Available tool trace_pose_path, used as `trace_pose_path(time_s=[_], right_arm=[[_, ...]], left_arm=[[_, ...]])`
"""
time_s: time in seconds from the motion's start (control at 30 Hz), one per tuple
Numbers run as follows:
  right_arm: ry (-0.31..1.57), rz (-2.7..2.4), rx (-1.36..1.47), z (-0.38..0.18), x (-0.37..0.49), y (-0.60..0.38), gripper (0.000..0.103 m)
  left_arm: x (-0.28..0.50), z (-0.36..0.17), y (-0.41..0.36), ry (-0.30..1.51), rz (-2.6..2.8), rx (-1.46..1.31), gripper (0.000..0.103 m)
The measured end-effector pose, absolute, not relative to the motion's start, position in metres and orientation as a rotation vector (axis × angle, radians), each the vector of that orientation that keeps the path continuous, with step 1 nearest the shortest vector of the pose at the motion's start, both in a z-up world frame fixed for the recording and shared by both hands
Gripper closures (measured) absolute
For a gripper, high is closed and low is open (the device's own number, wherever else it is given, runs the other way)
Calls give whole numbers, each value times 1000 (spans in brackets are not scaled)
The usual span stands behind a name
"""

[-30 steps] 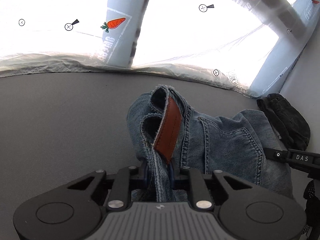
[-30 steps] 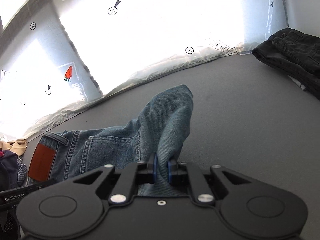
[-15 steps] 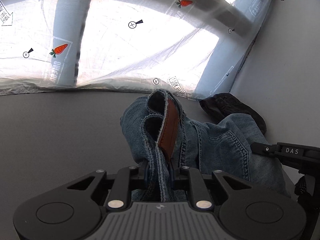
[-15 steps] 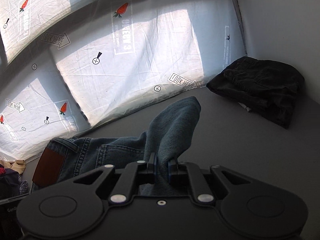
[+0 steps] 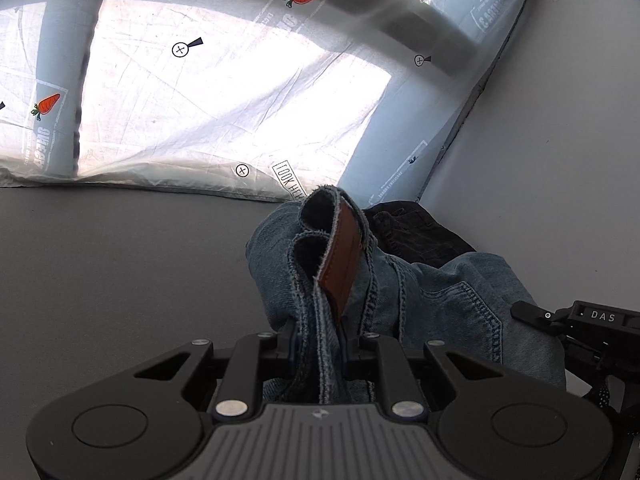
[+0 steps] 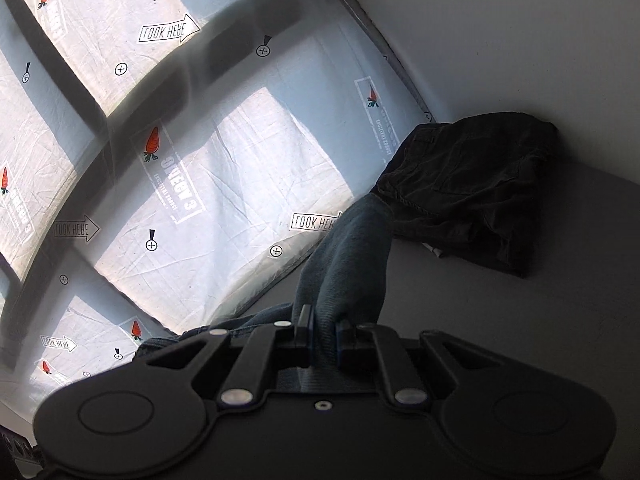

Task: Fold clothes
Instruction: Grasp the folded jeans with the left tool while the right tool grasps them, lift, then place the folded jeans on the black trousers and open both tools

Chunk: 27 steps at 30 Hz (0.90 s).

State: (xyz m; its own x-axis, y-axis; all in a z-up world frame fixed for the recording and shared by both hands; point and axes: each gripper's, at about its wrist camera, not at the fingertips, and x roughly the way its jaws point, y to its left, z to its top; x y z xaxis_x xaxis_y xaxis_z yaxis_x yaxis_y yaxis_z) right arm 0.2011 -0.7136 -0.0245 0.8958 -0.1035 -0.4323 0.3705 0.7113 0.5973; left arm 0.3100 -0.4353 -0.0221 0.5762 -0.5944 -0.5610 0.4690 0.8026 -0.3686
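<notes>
Left tongs [image 5: 318, 336] clamped on the jeans [image 5: 448, 304] at the waistband by the leather patch [image 5: 340, 264], right tongs [image 6: 322, 334] pinching a bunched fold, denim lifted above the grey surface [image 5: 120, 272] toward its far right corner: probably heavy, soft, floppy, best gripped at thick seams.

- A grey table surface [image 5: 120, 280] fills the foreground.
- A translucent plastic sheet [image 6: 248, 152] printed with carrots and "LOOK HERE" arrows hangs behind it, backlit.
- A plain white wall [image 6: 520, 40] meets the sheet at the corner.
</notes>
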Motion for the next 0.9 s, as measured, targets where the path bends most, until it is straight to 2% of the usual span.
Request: trace_pose_path(time_s=[0.4, 0.67, 0.77, 0.9], right_arm=[[145, -311, 1034, -71, 217, -887, 93], [-75, -391, 1139, -98, 210, -953, 93], [-103, -432, 1130, -105, 213, -964, 93], [2, -523, 1064, -124, 239, -976, 93]], left_arm=[[408, 11, -634, 669, -809, -19, 84], [483, 13, -771, 618, -1054, 178, 84], [512, 9, -810, 583, -1153, 200, 84], [547, -22, -852, 568, -1208, 254, 83]])
